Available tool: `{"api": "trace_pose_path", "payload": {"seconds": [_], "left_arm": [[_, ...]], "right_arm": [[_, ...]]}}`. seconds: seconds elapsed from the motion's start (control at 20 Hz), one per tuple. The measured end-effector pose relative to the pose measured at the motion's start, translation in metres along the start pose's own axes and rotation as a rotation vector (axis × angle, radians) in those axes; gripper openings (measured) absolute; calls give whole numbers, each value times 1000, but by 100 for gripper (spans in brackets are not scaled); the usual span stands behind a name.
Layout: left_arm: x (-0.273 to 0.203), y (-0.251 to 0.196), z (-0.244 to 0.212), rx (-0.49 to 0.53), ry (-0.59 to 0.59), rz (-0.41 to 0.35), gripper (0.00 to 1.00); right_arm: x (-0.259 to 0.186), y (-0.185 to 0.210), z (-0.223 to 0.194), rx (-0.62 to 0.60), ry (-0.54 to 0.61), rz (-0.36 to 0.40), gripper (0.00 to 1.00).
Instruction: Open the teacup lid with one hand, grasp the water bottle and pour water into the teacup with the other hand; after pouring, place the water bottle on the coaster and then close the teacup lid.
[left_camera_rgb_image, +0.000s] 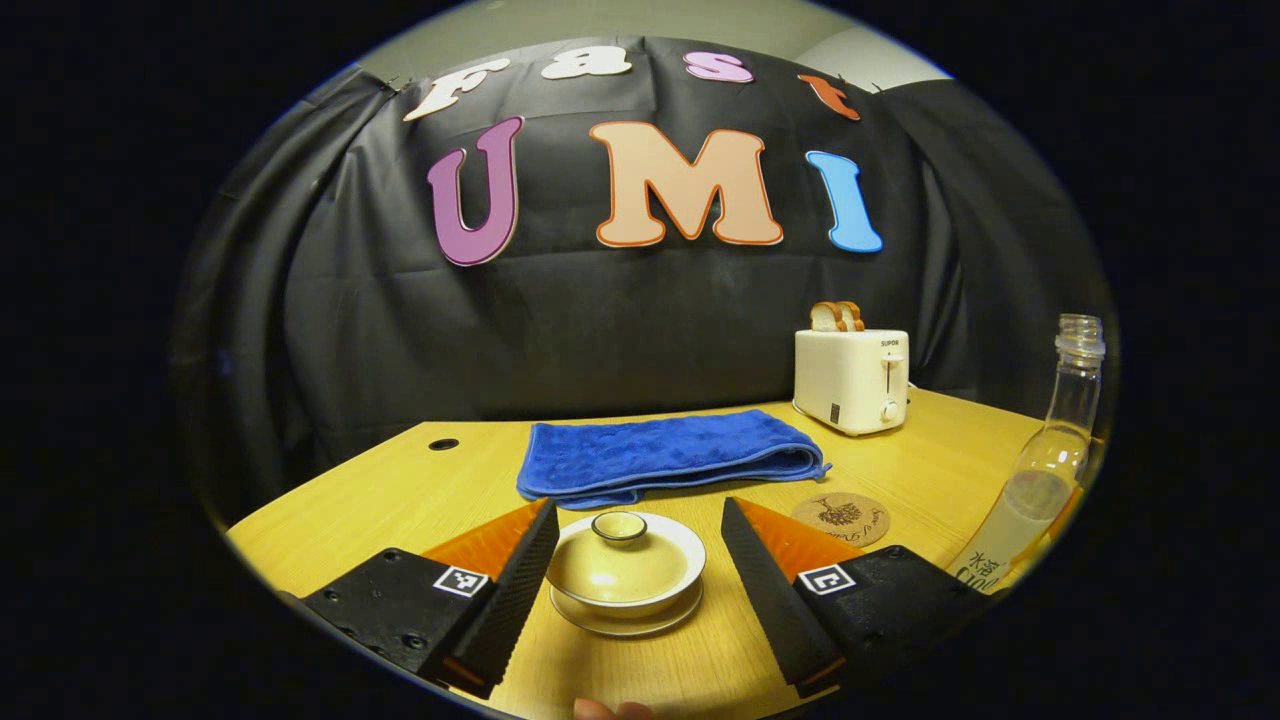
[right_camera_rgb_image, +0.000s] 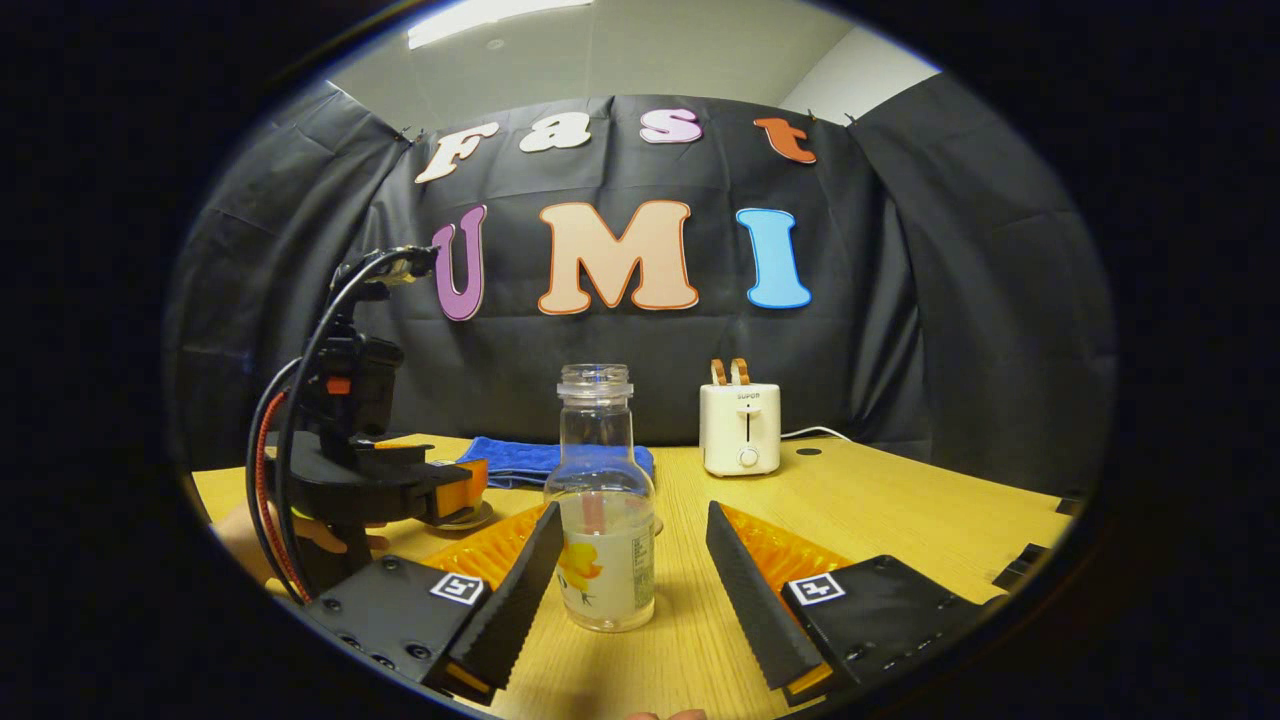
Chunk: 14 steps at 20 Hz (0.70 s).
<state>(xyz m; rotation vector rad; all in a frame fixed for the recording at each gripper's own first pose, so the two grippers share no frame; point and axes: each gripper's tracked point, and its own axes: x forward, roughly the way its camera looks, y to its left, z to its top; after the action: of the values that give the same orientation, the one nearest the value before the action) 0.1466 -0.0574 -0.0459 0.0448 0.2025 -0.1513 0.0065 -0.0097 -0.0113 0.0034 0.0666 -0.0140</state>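
In the left gripper view, the jaws of the left gripper (left_camera_rgb_image: 640, 535) are spread wide, and the teacup (left_camera_rgb_image: 626, 575) is seen between them with a gap on each side, so nothing is pinched. The cup is round and glazed, pale cream, and stands on a saucer with its lid (left_camera_rgb_image: 619, 527) on, topped by a small ring-shaped knob. Behind it lies a folded blue towel (left_camera_rgb_image: 668, 456) of soft, fuzzy cloth. A round cork coaster (left_camera_rgb_image: 841, 518) lies on the wooden counter (left_camera_rgb_image: 400, 495).

In the right gripper view, the jaws of the right gripper (right_camera_rgb_image: 632, 540) are also wide apart. The water bottle (right_camera_rgb_image: 603, 500), clear plastic and uncapped, stands upright between them, untouched; it is partly filled. Its label is partly hidden by one finger. At the back a white toaster (right_camera_rgb_image: 740, 428) with bread is seen.
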Motion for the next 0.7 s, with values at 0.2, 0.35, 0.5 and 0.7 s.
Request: {"api": "trace_pose_path", "payload": {"seconds": [0.2, 0.35, 0.5, 0.7], "left_arm": [[7, 1, 2, 20, -6, 1, 96], [10, 2, 3, 27, -5, 1, 95], [12, 0, 2, 36, 1, -7, 88], [15, 5, 1, 60, 11, 16, 60]], "right_arm": [[1, -2, 0, 0, 3, -2, 93], [2, -3, -1, -1, 10, -5, 92], [2, -5, -2, -1, 10, -5, 92], [3, -6, -2, -1, 11, -6, 92]]}}
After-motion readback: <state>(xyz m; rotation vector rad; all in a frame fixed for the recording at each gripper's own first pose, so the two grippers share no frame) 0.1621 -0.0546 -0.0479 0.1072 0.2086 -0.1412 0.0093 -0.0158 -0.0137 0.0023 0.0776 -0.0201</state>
